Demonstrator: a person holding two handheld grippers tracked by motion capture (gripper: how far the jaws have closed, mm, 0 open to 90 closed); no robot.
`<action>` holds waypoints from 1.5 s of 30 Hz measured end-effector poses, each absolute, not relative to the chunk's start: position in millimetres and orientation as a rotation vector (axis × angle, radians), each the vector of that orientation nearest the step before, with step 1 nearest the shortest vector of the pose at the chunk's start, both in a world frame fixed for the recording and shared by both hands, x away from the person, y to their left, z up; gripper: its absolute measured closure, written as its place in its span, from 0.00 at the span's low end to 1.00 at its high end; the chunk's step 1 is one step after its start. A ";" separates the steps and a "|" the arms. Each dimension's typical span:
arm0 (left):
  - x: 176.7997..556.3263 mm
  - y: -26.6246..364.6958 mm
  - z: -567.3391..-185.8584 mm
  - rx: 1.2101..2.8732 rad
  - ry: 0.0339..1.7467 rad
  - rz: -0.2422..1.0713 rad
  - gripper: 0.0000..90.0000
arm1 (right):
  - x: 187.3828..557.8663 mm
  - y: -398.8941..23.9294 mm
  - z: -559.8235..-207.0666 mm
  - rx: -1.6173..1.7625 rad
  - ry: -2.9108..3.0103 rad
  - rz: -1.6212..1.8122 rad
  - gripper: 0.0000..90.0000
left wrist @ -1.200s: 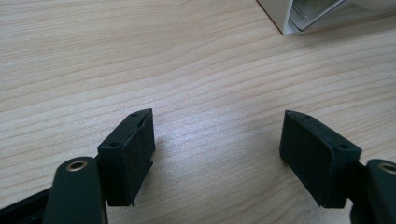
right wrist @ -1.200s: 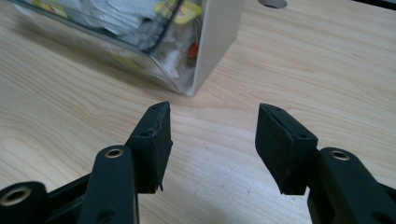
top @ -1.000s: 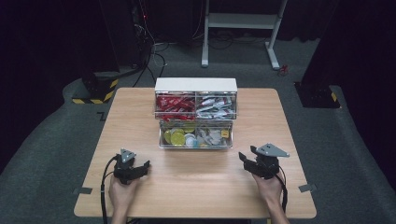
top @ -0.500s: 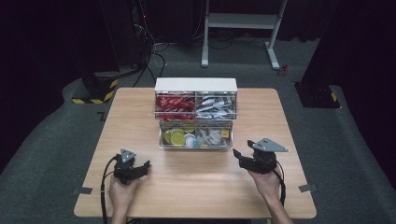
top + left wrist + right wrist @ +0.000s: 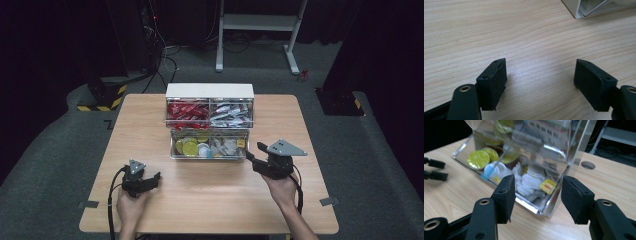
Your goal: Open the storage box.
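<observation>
Lifted toward the clear organizer (image 5: 209, 127), the right gripper (image 5: 252, 154) has just been narrowing, jaws apart on nothing. Motion blurs the organizer's upper compartments in the right gripper view, though yellow-lidded cups (image 5: 478, 158) and tea bags (image 5: 532, 180) remain legible. Left gripper (image 5: 540, 80) rests apart on the table (image 5: 215, 200).

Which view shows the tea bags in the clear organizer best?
The right gripper view: the tea bags sit close, yellow tag visible. The high view shows them small in the organizer's lower right bin.

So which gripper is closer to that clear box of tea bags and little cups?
Right. The right gripper is just off the clear box's front right corner, jaws apart, while the left gripper sits well back on the table.
</observation>
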State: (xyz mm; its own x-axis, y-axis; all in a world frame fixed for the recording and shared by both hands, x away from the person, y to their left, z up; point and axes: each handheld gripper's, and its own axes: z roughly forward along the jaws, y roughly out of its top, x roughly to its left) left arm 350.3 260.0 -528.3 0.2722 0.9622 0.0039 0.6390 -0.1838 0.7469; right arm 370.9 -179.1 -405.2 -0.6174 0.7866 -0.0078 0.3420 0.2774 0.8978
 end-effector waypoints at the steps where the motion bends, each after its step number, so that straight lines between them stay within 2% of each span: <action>1: 350.3 259.9 -528.3 1.908 1.441 0.651 0.30 | 370.9 -179.1 -405.2 1.014 2.097 1.302 0.51; 10: 350.2 259.9 -528.3 1.909 1.442 0.650 0.30 | 378.6 -174.9 -385.9 0.973 2.126 1.339 0.56; 18: 350.2 259.8 -528.3 1.908 1.443 0.652 0.30 | 386.7 -163.9 -382.4 0.962 2.106 1.357 0.57; 32: 350.2 259.8 -528.3 1.909 1.443 0.650 0.30 | 397.6 -155.2 -364.3 0.924 2.129 1.370 0.67; 45: 349.9 259.6 -528.2 1.911 1.443 0.651 0.30 | 405.1 -143.5 -351.0 0.890 2.165 1.364 0.71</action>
